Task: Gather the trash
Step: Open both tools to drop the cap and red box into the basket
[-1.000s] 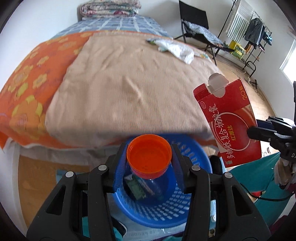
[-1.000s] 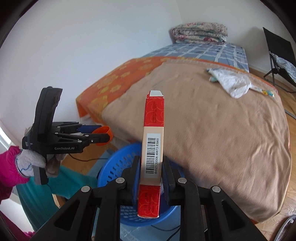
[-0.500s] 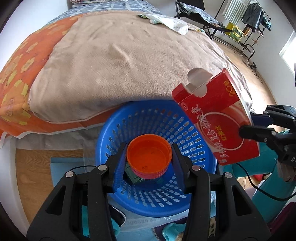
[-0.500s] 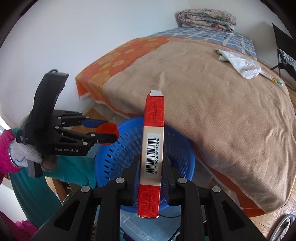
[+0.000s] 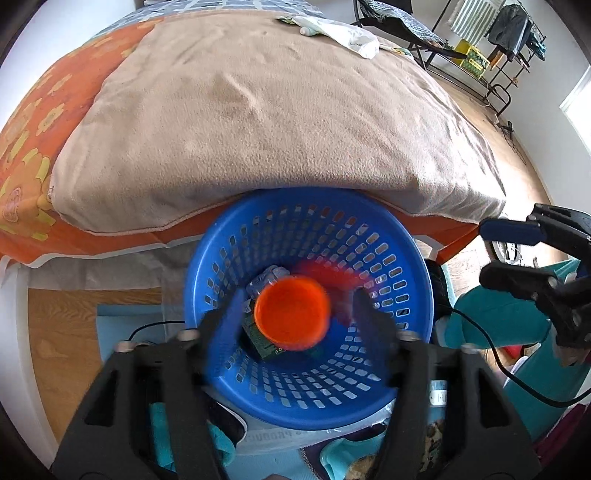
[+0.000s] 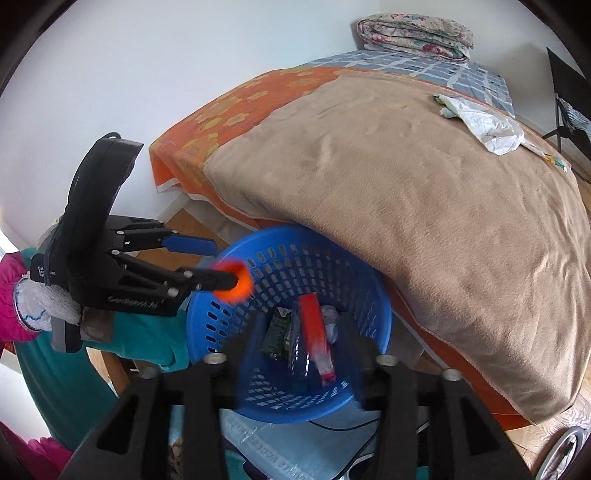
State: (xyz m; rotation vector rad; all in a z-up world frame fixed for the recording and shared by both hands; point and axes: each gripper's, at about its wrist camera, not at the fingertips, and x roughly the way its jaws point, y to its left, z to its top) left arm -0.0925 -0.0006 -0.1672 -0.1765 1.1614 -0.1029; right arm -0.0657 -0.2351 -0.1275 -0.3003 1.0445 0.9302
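The left tongs (image 5: 295, 314) are spread wide over the blue perforated basket (image 5: 413, 266), and the orange-lidded clear jar (image 5: 291, 314) between them is blurred and touching neither finger, so it is likely dropping free. The right tongs (image 6: 308, 354) are likewise gaping with nothing in them, while the red carton (image 6: 316, 332) is lying blurred inside the basket (image 6: 369, 295) beside a green packet (image 6: 275, 338) and some crumpled wrapping (image 6: 328, 317).

Both items are probably light: the jar looks like thin stiff plastic, smooth and apt to slip, best taken across its lid or shoulders; the carton is thin card that would crush if squeezed on its broad faces, so its narrow edges are suiting the tongs better.

More trash is waiting on the bed: a crumpled white plastic bag (image 6: 487, 127), soft and flimsy, wanting a pinch on a raised fold. It is resting on a tan fleece blanket (image 6: 424, 203), yielding under pressure, over an orange flowered sheet (image 6: 229, 110). The basket is standing on the floor just beside the bed edge, with a folded quilt (image 6: 413, 35) at the bed's far end and a clothes rack (image 5: 491, 55) beyond
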